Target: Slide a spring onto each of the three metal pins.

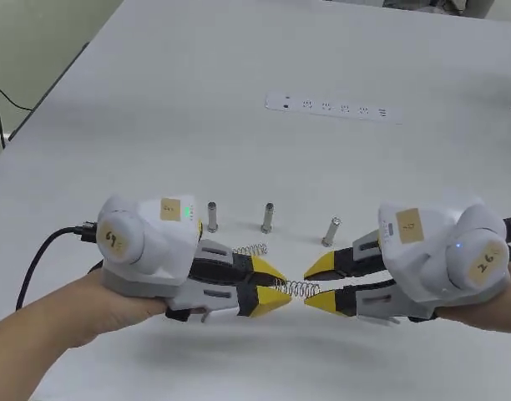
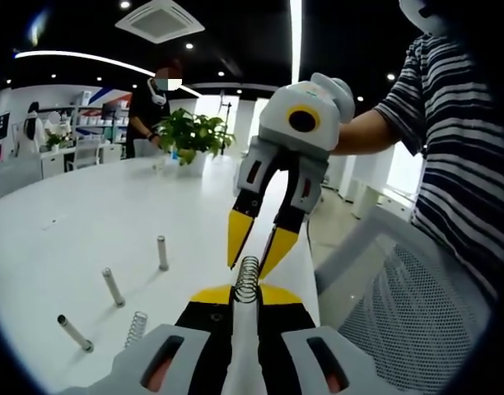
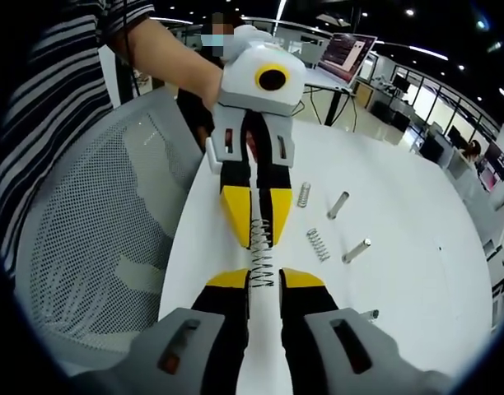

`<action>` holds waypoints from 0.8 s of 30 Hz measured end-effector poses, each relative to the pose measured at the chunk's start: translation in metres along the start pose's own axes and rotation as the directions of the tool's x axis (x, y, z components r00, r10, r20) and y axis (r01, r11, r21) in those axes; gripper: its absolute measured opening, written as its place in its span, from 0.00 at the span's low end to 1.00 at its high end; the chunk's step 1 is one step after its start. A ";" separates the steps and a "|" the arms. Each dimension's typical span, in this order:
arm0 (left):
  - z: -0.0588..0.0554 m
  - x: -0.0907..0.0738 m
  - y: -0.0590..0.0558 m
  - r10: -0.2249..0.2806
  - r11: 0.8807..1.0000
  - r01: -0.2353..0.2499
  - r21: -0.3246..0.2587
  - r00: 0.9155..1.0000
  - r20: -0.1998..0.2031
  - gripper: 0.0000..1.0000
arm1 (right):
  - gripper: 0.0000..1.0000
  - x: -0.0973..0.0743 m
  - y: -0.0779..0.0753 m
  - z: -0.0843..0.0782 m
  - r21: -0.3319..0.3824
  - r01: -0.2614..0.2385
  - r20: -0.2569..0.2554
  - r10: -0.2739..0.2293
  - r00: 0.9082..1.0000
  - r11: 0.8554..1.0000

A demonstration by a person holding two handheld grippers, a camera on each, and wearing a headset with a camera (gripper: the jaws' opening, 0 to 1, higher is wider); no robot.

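A small metal spring (image 1: 297, 290) hangs level between the two grippers above the white table (image 1: 239, 75). My left gripper (image 1: 282, 290) is shut on one end of this spring (image 2: 249, 276). My right gripper (image 1: 310, 288) is open, its yellow jaws either side of the spring's other end (image 3: 261, 262). Three upright metal pins (image 1: 212, 215) (image 1: 267, 217) (image 1: 331, 231) stand bare in a row just beyond the grippers. One loose spring (image 1: 250, 249) lies on the table near the left gripper. The right gripper view has two loose springs (image 3: 304, 194) (image 3: 317, 243) beside the pins (image 3: 338, 205).
A white power strip (image 1: 332, 108) lies further back on the table. A black cable (image 1: 38, 259) trails from the left gripper toward the table's left edge. A mesh chair (image 3: 95, 247) is at the near edge, by the person in a striped shirt (image 2: 450, 123).
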State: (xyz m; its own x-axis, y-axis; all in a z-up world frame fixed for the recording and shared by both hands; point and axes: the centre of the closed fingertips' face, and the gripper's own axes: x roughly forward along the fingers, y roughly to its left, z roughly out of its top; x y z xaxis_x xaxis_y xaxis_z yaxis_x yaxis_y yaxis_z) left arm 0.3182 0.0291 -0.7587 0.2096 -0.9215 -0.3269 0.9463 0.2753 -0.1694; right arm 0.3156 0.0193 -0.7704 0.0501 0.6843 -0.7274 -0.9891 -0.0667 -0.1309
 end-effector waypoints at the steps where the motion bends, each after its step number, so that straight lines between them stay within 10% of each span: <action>1: 0.000 0.000 0.000 -0.002 1.000 0.002 -0.002 1.000 -0.002 0.01 | 0.11 0.000 0.000 -0.001 0.006 -0.002 0.003 0.002 1.000 1.000; 24: -0.005 0.001 0.000 -0.009 1.000 0.009 0.003 1.000 -0.030 0.01 | 0.08 -0.002 0.003 -0.002 -0.036 0.018 0.015 -0.017 1.000 0.999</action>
State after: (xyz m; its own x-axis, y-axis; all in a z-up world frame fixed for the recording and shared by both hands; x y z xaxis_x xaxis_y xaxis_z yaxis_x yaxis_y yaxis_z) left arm 0.3173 0.0292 -0.7637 0.1934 -0.9155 -0.3529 0.9488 0.2660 -0.1701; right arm 0.3131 0.0167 -0.7710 0.0651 0.6966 -0.7145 -0.9825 -0.0805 -0.1679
